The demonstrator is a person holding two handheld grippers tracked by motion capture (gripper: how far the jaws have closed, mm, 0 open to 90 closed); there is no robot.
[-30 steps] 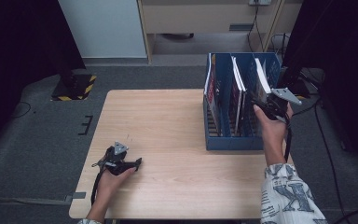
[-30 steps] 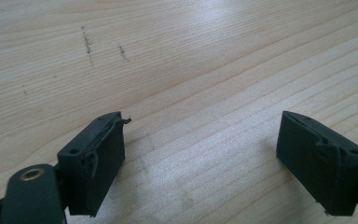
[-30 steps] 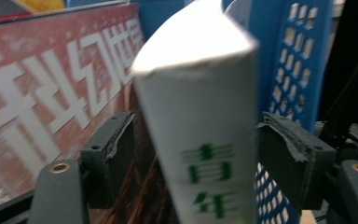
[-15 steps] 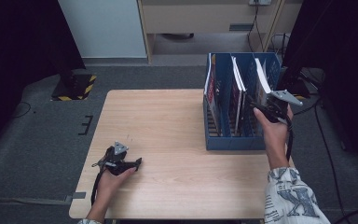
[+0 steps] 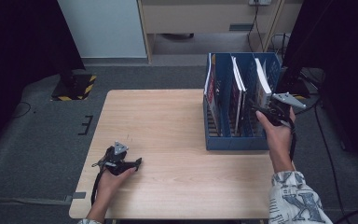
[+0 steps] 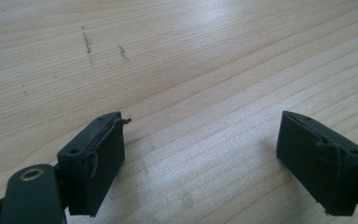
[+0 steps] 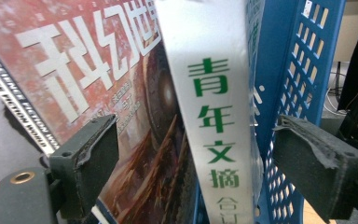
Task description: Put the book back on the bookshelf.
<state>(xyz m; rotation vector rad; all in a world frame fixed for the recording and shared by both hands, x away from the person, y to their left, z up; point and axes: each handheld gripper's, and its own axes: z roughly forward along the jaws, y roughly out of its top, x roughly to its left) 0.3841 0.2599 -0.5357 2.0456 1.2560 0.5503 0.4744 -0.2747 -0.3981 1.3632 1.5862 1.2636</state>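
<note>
A blue file rack (image 5: 235,140) stands on the right side of the wooden table (image 5: 168,121), with several magazines upright in its slots. My right gripper (image 5: 257,110) is held at the rack's right end, open, its jaws straddling a white book spine with green characters (image 7: 214,126); the pads are apart from it. Left of that spine is a magazine with a reddish cover (image 7: 121,93). The rack's blue perforated wall (image 7: 298,70) is on the spine's right. My left gripper (image 5: 137,162) rests on the table near the front left, open (image 6: 200,158), nothing between its jaws.
The middle of the table is bare wood with a few faint pencil marks (image 6: 88,44). Beyond the table is grey floor, a pale cabinet (image 5: 205,18) and a black-and-yellow striped base (image 5: 74,87). Cables (image 5: 321,140) trail on the floor to the right.
</note>
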